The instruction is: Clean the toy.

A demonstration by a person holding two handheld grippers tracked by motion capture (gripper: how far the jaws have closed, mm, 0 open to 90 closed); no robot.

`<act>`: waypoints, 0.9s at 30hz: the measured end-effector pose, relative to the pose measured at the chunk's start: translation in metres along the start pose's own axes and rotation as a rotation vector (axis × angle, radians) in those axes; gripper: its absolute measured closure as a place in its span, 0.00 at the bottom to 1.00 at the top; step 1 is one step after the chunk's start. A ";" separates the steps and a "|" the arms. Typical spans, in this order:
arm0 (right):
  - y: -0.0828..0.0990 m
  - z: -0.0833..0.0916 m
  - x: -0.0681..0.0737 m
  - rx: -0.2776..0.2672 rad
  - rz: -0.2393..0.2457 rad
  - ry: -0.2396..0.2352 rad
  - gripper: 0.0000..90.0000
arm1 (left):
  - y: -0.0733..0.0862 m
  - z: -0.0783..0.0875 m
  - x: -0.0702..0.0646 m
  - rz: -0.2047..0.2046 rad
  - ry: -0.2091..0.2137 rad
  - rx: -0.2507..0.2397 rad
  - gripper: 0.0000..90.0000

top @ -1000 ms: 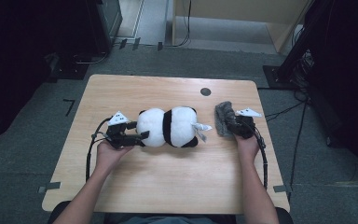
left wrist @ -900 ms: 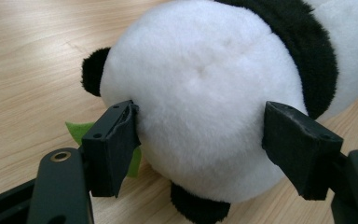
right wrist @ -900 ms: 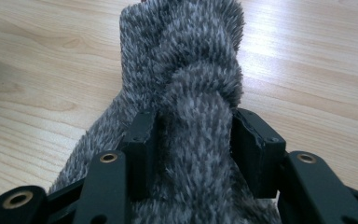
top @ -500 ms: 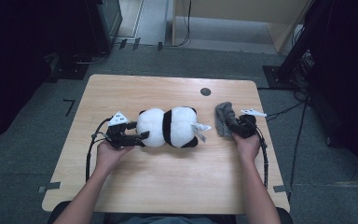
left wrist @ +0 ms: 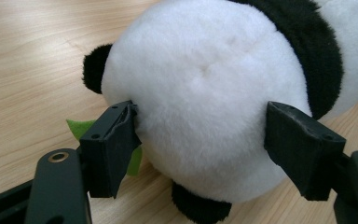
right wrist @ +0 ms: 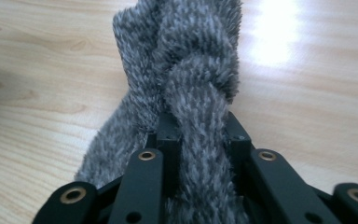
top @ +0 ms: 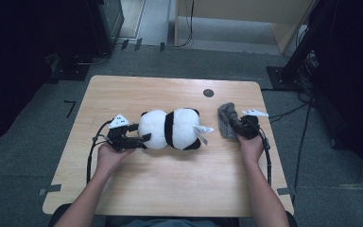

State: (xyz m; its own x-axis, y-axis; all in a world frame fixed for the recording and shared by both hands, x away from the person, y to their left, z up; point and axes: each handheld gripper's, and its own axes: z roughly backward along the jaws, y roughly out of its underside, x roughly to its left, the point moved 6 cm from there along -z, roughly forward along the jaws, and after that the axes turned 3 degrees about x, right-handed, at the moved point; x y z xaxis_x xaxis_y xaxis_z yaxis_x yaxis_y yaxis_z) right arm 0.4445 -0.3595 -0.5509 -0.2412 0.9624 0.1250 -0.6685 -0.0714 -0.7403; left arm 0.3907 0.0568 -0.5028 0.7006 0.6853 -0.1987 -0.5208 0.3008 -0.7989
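Right tongs (right wrist: 198,135) just closed on unlabelled grey fuzzy cloth (right wrist: 186,70).

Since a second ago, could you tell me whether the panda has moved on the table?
No. The panda lies in the same spot, equally far below the dark round mark on the table.

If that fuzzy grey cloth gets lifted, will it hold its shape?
Probably not. The grey cloth is bunched and folded between the right gripper's fingers, so it likely droops. Its fuzzy pile suggests it is light and unlikely to slip.
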 end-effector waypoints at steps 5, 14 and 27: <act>-0.007 0.008 -0.002 0.009 -0.032 -0.014 0.84 | 0.000 0.000 0.000 0.012 0.000 0.007 0.27; -0.024 0.033 0.007 -0.004 -0.001 0.009 0.84 | -0.004 0.003 -0.002 -0.008 -0.013 0.013 0.27; -0.039 0.051 0.039 0.027 0.077 -0.054 0.84 | -0.015 -0.009 -0.005 -0.016 -0.040 -0.021 0.19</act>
State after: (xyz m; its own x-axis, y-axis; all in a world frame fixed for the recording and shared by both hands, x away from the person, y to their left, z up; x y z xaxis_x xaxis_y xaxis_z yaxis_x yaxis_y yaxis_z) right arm 0.4251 -0.3330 -0.4834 -0.3299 0.9382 0.1045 -0.6647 -0.1522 -0.7314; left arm 0.3990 0.0429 -0.4948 0.6883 0.7068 -0.1633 -0.4990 0.2979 -0.8138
